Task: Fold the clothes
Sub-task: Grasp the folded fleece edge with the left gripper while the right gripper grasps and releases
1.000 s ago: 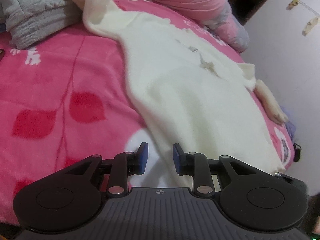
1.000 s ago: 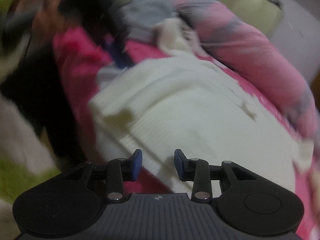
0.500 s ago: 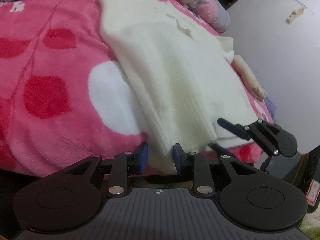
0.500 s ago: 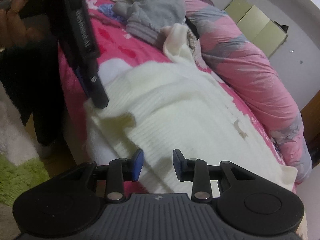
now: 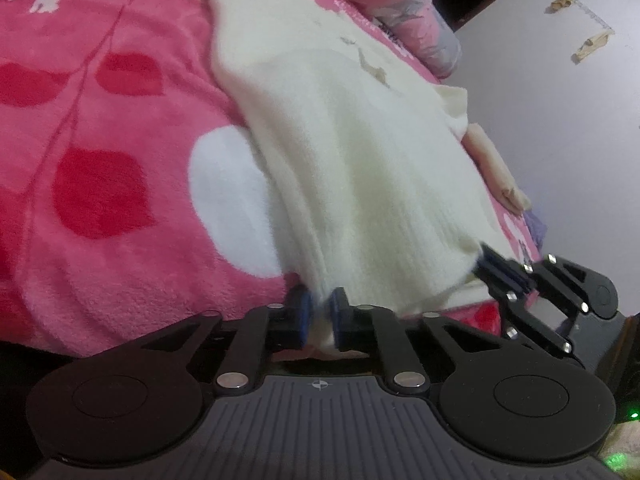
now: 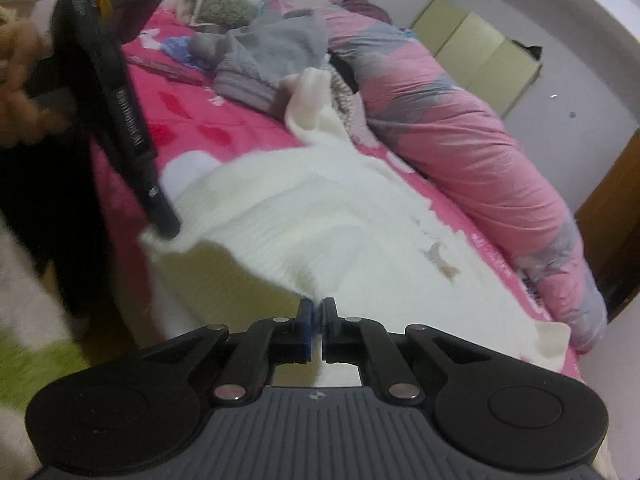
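A cream knitted sweater [image 5: 352, 168] lies lengthwise on the pink bed, its hem at the near edge. In the left wrist view my left gripper [image 5: 320, 306] has its jaws closing on the hem's left corner, and the blue pads press the knit. My right gripper [image 5: 485, 254] shows there at the hem's right corner. In the right wrist view the right gripper [image 6: 317, 309] has its jaws closing too, pads nipping the sweater [image 6: 320, 220] edge, which hangs lifted off the bed. The left gripper [image 6: 162, 226] pinches the far corner.
A pink blanket [image 5: 100, 160] with red leaves covers the bed. A rolled pink quilt [image 6: 460, 140] runs along the far side, with a grey garment [image 6: 272, 52] beyond the sweater. A white wall [image 5: 560, 120] stands close on the right. A green rug [image 6: 48, 360] lies on the floor.
Both grippers have closed on the sweater's hem corners. The right one has lifted its corner, so the hem now hangs clear of the bed's edge.
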The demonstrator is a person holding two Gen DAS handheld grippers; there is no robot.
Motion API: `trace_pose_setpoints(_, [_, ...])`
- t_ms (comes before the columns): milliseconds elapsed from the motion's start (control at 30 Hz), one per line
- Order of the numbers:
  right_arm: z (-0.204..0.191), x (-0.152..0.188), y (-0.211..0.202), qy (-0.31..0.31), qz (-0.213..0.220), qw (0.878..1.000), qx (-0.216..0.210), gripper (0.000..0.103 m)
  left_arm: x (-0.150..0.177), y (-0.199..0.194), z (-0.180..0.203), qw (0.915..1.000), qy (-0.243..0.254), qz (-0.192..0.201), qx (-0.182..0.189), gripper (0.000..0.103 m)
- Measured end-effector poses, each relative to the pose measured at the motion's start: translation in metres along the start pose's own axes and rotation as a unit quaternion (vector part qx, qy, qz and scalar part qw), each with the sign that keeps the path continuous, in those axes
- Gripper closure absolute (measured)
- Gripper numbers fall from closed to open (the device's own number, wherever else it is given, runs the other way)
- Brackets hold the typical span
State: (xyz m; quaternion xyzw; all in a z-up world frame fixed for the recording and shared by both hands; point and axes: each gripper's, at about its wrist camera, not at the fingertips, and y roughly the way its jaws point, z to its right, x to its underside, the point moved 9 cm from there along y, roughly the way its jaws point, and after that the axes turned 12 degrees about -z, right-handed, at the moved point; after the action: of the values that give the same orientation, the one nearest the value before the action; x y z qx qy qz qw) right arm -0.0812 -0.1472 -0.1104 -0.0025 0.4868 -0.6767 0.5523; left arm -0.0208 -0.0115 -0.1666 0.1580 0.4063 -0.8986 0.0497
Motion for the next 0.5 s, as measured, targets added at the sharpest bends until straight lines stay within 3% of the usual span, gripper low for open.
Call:
trace_pose_setpoints(200, [-0.021, 0.028, 0.006, -0.073, -0.044, 0.996, -0.009, 0.1, 0.003, -0.004, -0.001, 0.9999, 0.009, -0.008, -0.005, 0.097])
trace_pose_setpoints(300, [-0.013, 0.017, -0.007, -0.07, -0.032, 0.997, -0.021, 0.1, 0.003, -0.011, 0.003, 0.9995, 0.031, -0.003, -0.011, 0.098])
trace_pose_setpoints(500, [-0.024, 0.038, 0.023, -0.053, -0.081, 0.995, -0.038, 0.097, 0.003, 0.002, -0.001, 0.9987, 0.042, -0.015, -0.026, 0.098])
